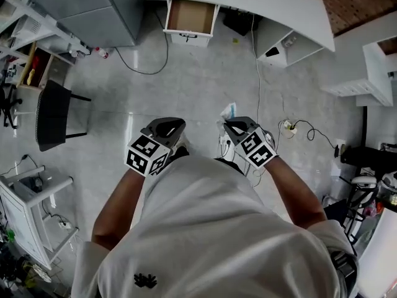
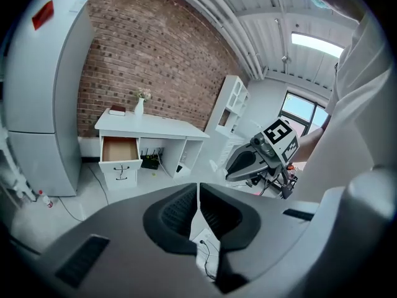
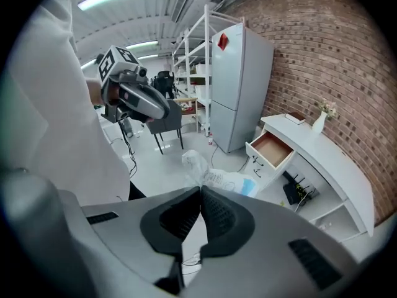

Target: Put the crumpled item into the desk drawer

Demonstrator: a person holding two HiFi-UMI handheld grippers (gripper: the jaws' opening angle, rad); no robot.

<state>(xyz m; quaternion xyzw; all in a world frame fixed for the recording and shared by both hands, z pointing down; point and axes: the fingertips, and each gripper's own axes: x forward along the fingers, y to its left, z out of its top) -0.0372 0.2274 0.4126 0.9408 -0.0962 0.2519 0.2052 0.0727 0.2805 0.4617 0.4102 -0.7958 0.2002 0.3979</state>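
Note:
I stand on the floor a few steps from the white desk [image 1: 267,2], whose wooden-bottomed drawer [image 1: 190,16] is pulled open and looks empty. My right gripper [image 1: 234,125] is shut on the crumpled item [image 1: 229,110], a white and blue plastic wrapper. In the right gripper view the crumpled item [image 3: 217,176] sticks out past the closed jaws of the right gripper [image 3: 200,192], with the drawer [image 3: 271,149] beyond it. My left gripper [image 1: 169,124] is held beside the right one. In its own view the left gripper [image 2: 198,190] is shut and holds nothing, and the drawer [image 2: 120,149] lies ahead to the left.
A grey fridge [image 1: 93,8] stands left of the desk. A black chair [image 1: 53,113] is on the left. Cables and a power strip [image 1: 288,127] lie on the floor to the right. White shelves [image 1: 366,73] stand at right and a white cart [image 1: 31,207] at lower left.

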